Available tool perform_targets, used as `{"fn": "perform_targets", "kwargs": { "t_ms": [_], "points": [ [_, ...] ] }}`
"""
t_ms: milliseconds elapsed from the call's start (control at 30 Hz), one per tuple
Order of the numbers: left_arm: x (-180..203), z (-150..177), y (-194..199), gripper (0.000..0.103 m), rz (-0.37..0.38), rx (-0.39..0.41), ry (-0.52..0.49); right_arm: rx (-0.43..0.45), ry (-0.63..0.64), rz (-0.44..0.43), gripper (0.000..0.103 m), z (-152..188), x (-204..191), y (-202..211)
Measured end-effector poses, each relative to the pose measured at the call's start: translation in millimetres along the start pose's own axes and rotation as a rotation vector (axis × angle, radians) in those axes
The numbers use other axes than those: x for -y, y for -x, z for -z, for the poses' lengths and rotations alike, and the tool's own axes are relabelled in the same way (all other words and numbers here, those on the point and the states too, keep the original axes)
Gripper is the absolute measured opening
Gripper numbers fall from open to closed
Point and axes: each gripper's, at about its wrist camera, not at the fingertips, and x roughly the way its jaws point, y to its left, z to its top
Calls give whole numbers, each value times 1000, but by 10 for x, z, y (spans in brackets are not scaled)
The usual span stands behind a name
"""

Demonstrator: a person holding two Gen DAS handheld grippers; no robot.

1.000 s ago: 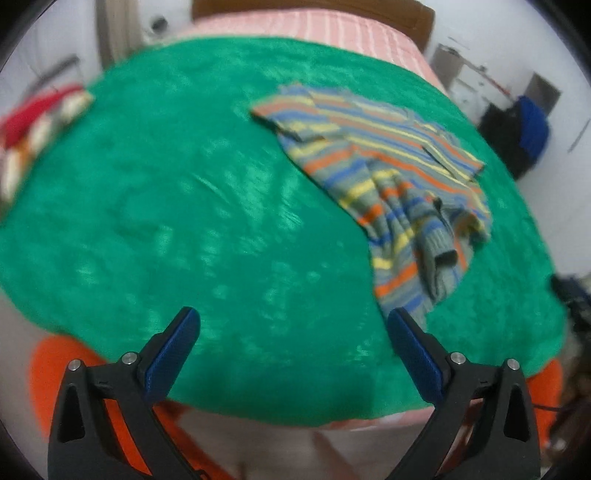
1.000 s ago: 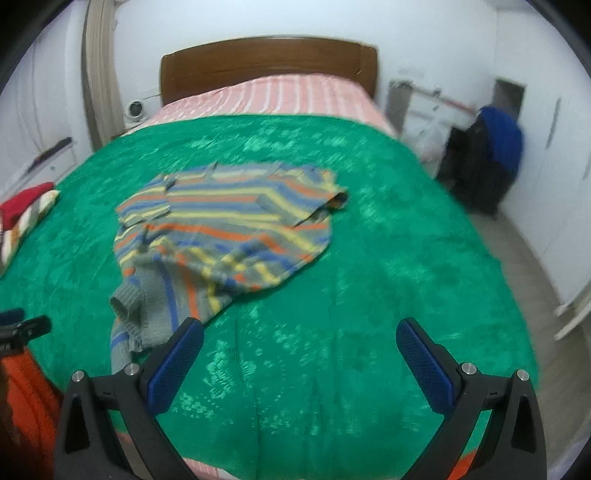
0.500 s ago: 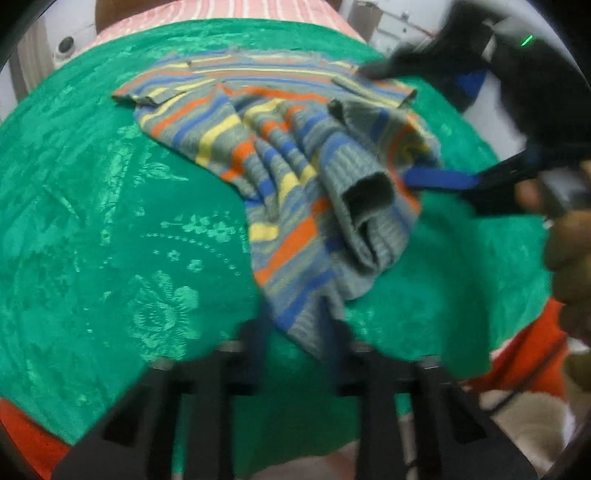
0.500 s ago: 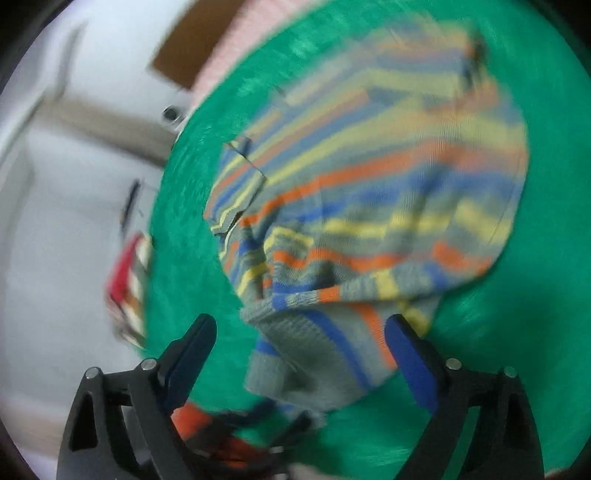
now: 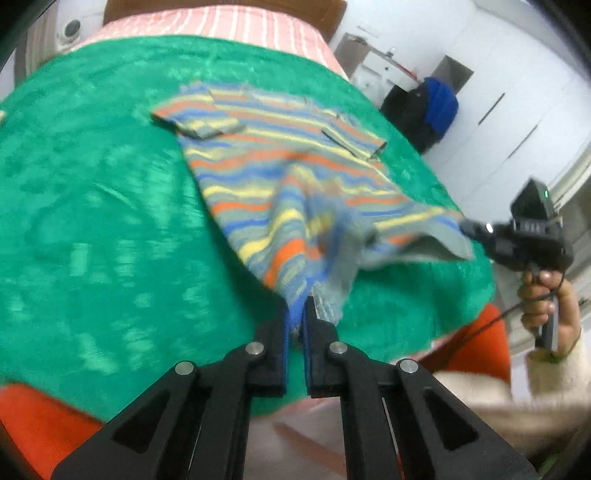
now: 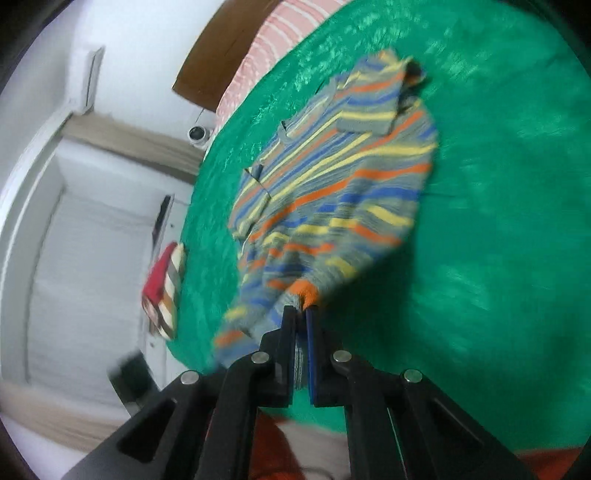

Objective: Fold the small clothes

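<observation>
Left wrist view shows the sweater [image 5: 295, 173], striped grey, blue, orange and yellow, lying on the green blanket [image 5: 92, 221] that covers the bed. Its collar end lies flat toward the headboard [image 5: 221, 7], with one sleeve folded across the top left. The near hem is lifted off the blanket at two corners. The left gripper [image 5: 295, 314] has its fingers [image 5: 282, 332] clenched on the nearer corner of the hem, cloth pinched between the blue pads. The right gripper [image 5: 469, 230], at the right edge of this view, is clamped on the other corner, and the hem hangs stretched and slightly sagging between the two. A hand [image 5: 546, 299] in a cream sleeve [image 5: 554, 369] grips its handle.

Right wrist view is rolled sideways; there the sweater [image 6: 332, 184] runs away from the right gripper [image 6: 301, 314], whose fingers [image 6: 288, 332] are shut on an orange and grey bit of hem. Both pairs of fingers have just been closing, with cloth between them.

Beyond the sweater, pink striped bedding [image 5: 221, 26] shows past the blanket's far edge. A folded red and striped stack [image 6: 162, 288] sits at the blanket's left side. A dark and blue bundle [image 5: 428, 110] stands by the white wall to the right of the bed. Orange cloth [image 5: 33, 421] shows below the blanket's near edge.
</observation>
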Motion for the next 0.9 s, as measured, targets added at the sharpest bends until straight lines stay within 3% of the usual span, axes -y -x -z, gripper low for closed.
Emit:
{"fn": "perform_targets", "kwargs": {
  "t_ms": [100, 200, 300, 367, 400, 433, 467, 500, 533, 600, 633, 767, 900],
  "points": [
    [-138, 97, 76, 4, -77, -30, -17, -2, 42, 112, 5, 131, 249, 376],
    [-272, 138, -178, 5, -113, -83, 26, -21, 105, 254, 8, 223, 427, 331],
    [-342, 201, -374, 9, -117, -126, 54, -34, 160, 321, 24, 294, 559, 171],
    [-413, 214, -326, 36, -70, -98, 78, -24, 151, 267, 52, 337, 602, 186],
    [-423, 218, -279, 63, -59, -77, 90, -16, 140, 229, 59, 354, 615, 213],
    [-446, 209, -245, 76, -54, -51, 108, -10, 133, 204, 69, 374, 620, 246],
    [-464, 190, -259, 76, -47, -37, 126, -7, 133, 201, 70, 379, 629, 245],
    [-491, 170, -291, 74, -40, -47, 135, -12, 136, 208, 70, 378, 664, 221],
    [-504, 149, -373, 54, -39, -69, 143, -33, 141, 218, 70, 364, 699, 138],
    [-477, 144, -595, 7, -48, -160, 132, -92, 140, 187, 40, 369, 790, -3],
    [-468, 165, -602, 3, -62, -167, 133, -121, 147, 173, 5, 367, 799, -75],
    [-452, 229, -215, 2, -68, -120, 105, -124, 225, 195, 4, 438, 557, 204],
    [-379, 336, -121, 2, -108, -149, 33, -161, 283, 256, 4, 507, 426, 551]
  ]
}}
